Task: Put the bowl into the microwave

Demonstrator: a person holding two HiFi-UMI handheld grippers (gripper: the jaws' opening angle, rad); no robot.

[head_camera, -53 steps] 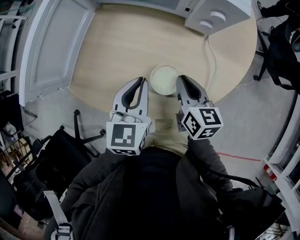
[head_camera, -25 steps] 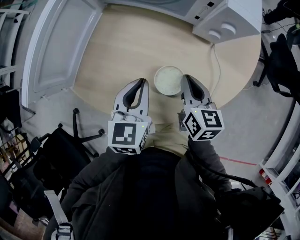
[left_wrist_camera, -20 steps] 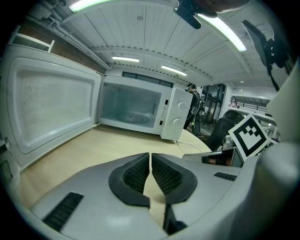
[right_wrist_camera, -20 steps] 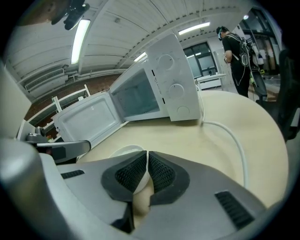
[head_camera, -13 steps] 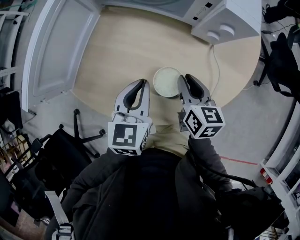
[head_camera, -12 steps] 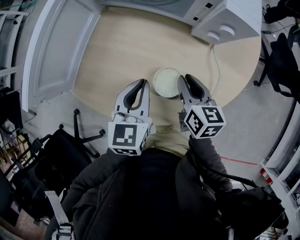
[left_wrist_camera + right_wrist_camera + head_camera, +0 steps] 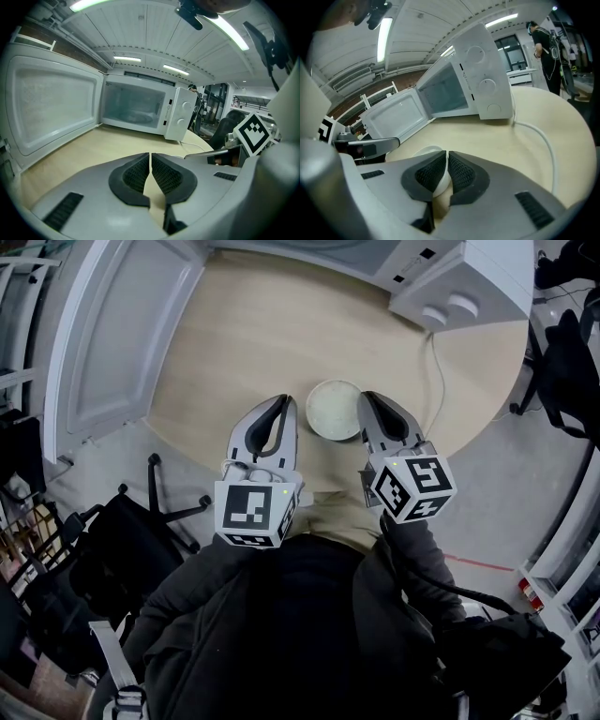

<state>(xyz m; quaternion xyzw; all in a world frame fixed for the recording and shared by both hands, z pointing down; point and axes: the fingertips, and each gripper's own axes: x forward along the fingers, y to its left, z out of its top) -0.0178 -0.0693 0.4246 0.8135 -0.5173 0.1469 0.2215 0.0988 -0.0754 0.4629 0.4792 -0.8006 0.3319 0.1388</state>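
Right gripper: jaws just closed, pinching bowl rim.
Left gripper: jaws together, empty.
Lift: keep bowl level toward far microwave.

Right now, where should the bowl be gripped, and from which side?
Its rim, from the near right side. The bowl sits upright on the table and looks too wide to span, so pinch the thin wall, one pad inside, one outside. The right gripper is there; its jaws have just been closing on the rim.
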